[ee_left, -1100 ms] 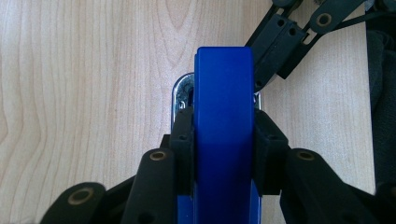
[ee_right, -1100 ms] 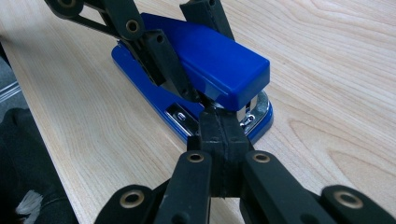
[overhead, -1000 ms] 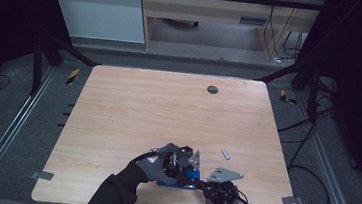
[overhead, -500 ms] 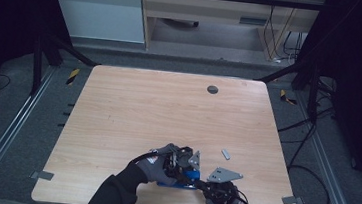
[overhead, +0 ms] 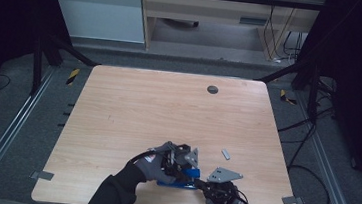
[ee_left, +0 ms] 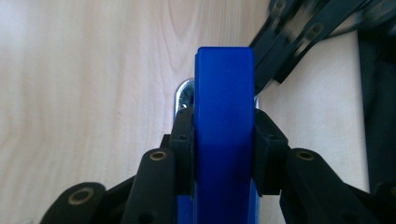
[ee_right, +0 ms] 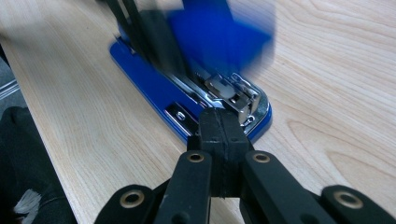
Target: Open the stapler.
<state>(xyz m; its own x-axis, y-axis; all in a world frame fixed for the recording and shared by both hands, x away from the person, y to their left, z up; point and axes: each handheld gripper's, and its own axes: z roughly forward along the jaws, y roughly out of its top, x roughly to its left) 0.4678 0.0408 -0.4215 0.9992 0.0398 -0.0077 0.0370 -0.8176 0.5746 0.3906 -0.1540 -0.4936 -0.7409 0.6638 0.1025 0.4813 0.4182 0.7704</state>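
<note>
Inspector A: Left claw [ee_left: 224, 154]?

Inspector B: Clenched on the blue top arm [ee_left: 224, 130] of the stapler [overhead: 177, 178], 1 pad on each side; the arm stands raised between the jaws.

Inspector A: Right claw [ee_right: 219, 135]?

Inspector B: Jaws pressed together, grasping nothing, tips resting on the stapler's blue base [ee_right: 154, 93] just beside the metal magazine [ee_right: 233, 93]. The base lies flat on the table [overhead: 168, 111], directly under both claws.

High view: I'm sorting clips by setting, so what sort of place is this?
Probably a lab or workshop recording station: a bare wooden table inside a dark metal frame, with loose cables on grey carpet.
</note>
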